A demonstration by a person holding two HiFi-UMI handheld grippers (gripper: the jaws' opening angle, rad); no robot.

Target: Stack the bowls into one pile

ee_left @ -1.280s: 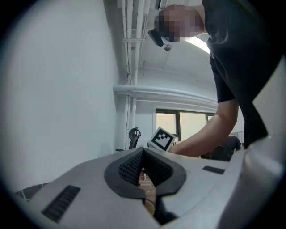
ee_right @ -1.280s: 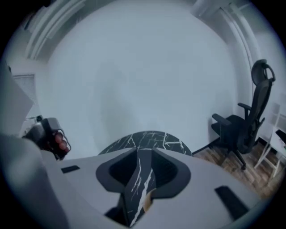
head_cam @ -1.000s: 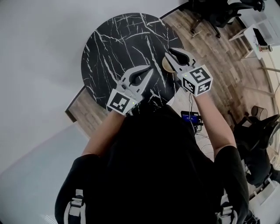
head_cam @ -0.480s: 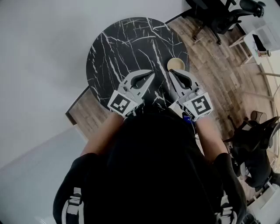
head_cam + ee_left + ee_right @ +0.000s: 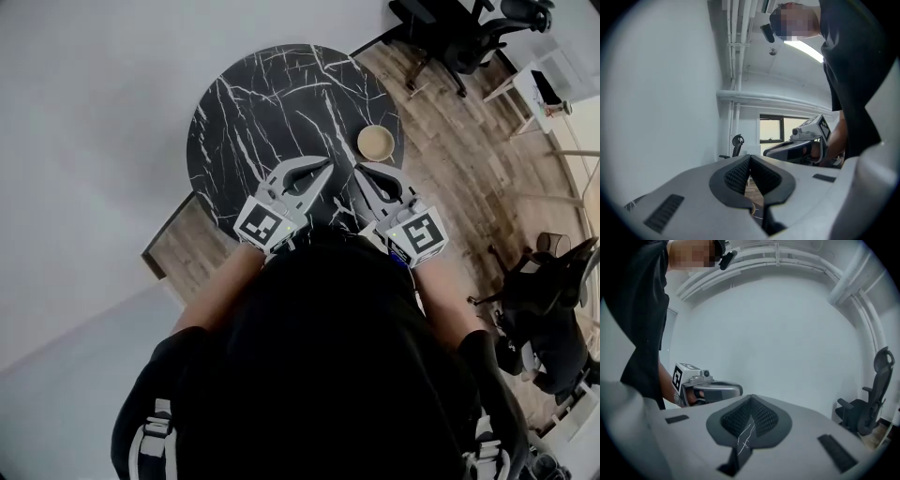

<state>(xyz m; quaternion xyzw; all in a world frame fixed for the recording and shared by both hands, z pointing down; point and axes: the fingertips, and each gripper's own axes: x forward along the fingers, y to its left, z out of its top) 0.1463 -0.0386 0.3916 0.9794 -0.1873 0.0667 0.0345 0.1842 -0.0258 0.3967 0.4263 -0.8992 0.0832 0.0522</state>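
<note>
Bowl (image 5: 376,142), tan and round, is sitting on the black marble worktop (image 5: 253,103) near its right edge, touching neither tool; whether more bowls are nesting inside it I cannot tell. Left tongs (image 5: 327,163) are hovering over the worktop's near edge, clenched tip to tip on nothing. Right tongs (image 5: 360,174) are hovering just beside them, near the bowl. Their jaws have just been closing and are now meeting, with nothing between them.
</note>
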